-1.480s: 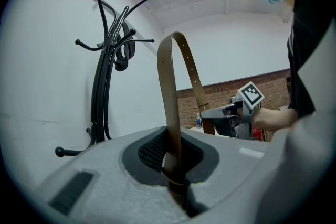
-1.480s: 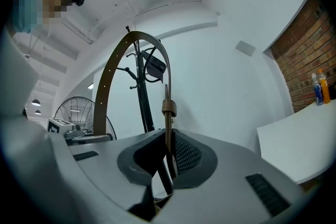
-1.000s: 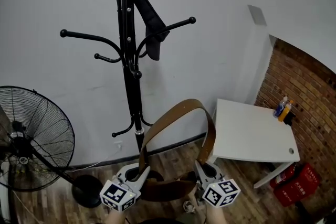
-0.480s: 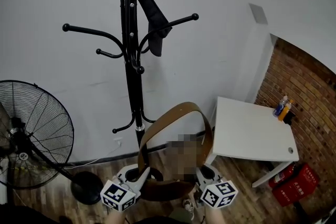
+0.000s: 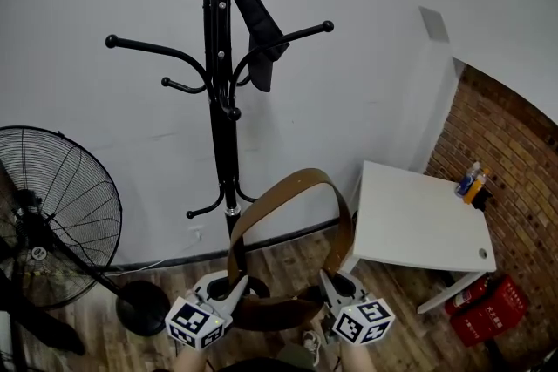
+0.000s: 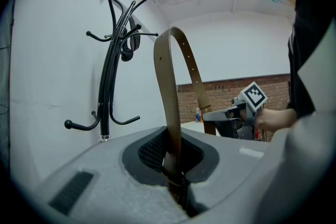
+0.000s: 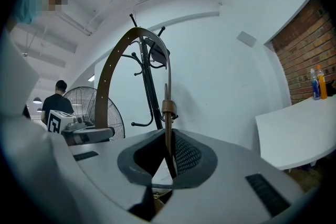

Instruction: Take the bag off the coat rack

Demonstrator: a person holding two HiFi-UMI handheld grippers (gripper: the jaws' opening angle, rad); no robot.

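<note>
A brown bag (image 5: 275, 312) hangs low between my two grippers, and its brown strap (image 5: 292, 186) arches up above them. My left gripper (image 5: 234, 283) is shut on one end of the strap (image 6: 170, 92), which runs up out of its jaws. My right gripper (image 5: 330, 283) is shut on the other end, and there the strap (image 7: 166, 113) shows a metal loop. The black coat rack (image 5: 222, 100) stands behind against the wall. The strap rests on none of its hooks. A dark item (image 5: 260, 30) hangs from an upper hook.
A black floor fan (image 5: 52, 222) stands at the left, its round base (image 5: 144, 307) beside the rack's foot. At the right are a white table (image 5: 418, 222) with two bottles (image 5: 471, 181), a brick wall and a red crate (image 5: 484, 305). A person (image 7: 58, 99) stands far behind.
The grippers and bag keep nearly the same place at the bottom of the head view. The coat rack has drifted slightly up and right in it, and the strap's arch sits a little lower.
</note>
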